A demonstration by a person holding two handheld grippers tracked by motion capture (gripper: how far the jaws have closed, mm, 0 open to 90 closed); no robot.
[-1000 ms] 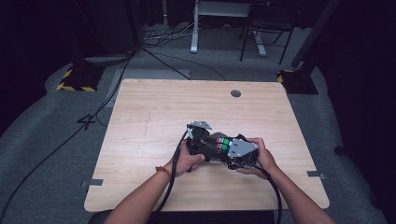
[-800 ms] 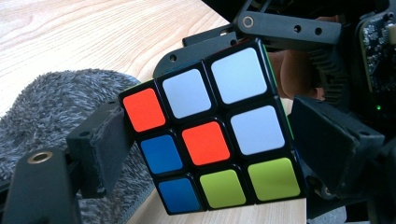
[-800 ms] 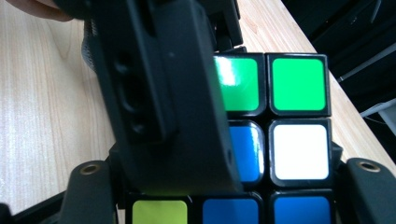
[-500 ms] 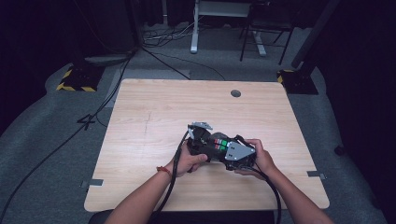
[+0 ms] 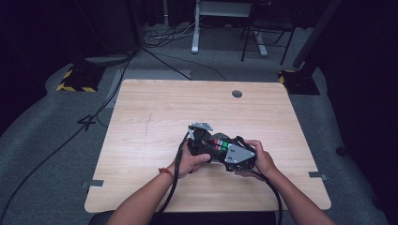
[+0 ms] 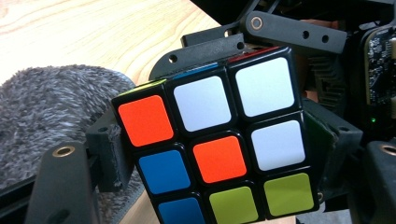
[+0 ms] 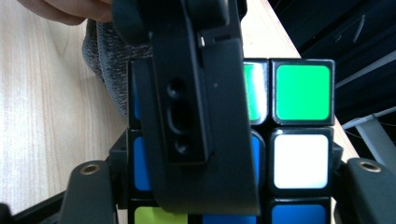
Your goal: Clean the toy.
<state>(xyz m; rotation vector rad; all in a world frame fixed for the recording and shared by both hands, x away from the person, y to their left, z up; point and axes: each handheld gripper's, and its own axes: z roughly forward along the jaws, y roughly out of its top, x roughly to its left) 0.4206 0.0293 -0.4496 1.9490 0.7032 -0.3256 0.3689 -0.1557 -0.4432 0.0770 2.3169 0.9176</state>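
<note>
A Rubik's cube (image 5: pixel 219 144) is held just above the wooden table between the two grippers. My left gripper (image 5: pixel 202 139) is shut on it; in the left gripper view the cube (image 6: pixel 219 149) shows orange, white, blue and lime stickers, with a jaw pressed on each side. My right gripper (image 5: pixel 238 154) is also shut on it from the opposite side; its view shows the cube's (image 7: pixel 301 126) green, white and blue stickers. A black jaw of the left gripper (image 7: pixel 187 107) crosses the cube's front there.
The light wooden table (image 5: pixel 155 117) has a round grommet hole (image 5: pixel 237 93) near its far edge. A grey furry pad (image 6: pixel 51 102) sits beside the cube. Cables trail from both grippers toward the person. Stands and chair legs are on the floor beyond the table.
</note>
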